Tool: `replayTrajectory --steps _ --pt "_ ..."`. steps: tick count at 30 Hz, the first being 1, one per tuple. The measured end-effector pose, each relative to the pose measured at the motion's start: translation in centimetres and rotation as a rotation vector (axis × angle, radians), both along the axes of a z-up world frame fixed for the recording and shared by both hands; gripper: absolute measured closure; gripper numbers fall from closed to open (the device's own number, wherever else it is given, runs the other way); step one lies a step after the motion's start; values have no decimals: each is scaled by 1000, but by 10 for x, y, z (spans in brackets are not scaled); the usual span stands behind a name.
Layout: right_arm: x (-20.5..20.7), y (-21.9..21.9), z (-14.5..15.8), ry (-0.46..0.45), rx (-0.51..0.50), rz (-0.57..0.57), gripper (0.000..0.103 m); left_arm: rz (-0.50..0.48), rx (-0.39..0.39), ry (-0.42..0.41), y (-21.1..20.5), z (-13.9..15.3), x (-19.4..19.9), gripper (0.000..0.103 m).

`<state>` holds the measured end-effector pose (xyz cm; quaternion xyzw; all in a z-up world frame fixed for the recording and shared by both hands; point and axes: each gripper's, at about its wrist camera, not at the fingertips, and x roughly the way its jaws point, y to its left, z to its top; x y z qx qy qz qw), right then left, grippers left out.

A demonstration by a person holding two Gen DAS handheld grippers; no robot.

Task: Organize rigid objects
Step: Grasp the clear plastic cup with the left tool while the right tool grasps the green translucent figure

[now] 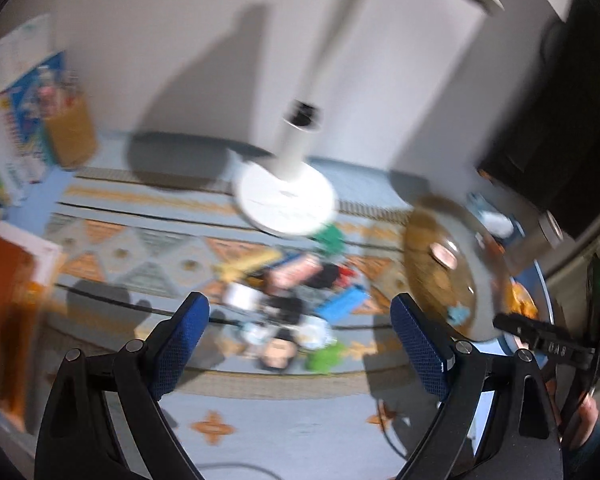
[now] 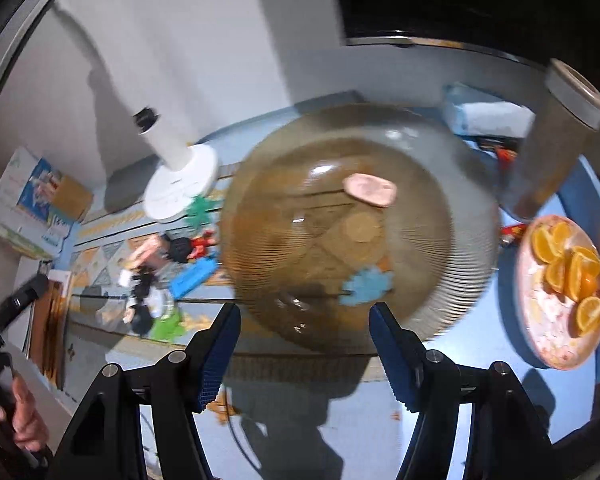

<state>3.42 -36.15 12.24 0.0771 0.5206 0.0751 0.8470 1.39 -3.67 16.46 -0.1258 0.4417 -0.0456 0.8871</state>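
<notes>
Both tongs (image 1: 300,332) (image 2: 305,344) gape empty; blue brick (image 1: 342,304) lies lengthwise toward the glass bowl (image 2: 356,220).

Left wrist view looks down and forward over the patterned cloth (image 1: 140,248), from a fair way back, with the toy pile (image 1: 288,304) dead ahead and the glass bowl (image 1: 440,264) off to its right. Right wrist view sits close over that same bowl (image 2: 340,232), which fills the middle. Both catch the white lamp base (image 1: 286,200), the toys (image 2: 168,276) and the bowl.
</notes>
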Motion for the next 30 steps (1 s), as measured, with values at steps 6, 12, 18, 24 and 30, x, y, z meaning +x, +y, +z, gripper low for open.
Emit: replayTrajectory --steps 6,12,18,24,30 --pt "3 49 -6 27 28 50 38 90 1 -19 67 10 -11 11" --pt "1 95 -7 33 18 84 38 65 -7 -1 95 2 -11 11" --pt "1 126 -12 46 18 80 38 -30 0 19 102 -5 1 11" --pt "4 142 -24 74 25 62 38 -275 107 134 78 -44 8 11" --pt "7 157 -61 165 25 45 38 -435 227 212 54 -91 15 11"
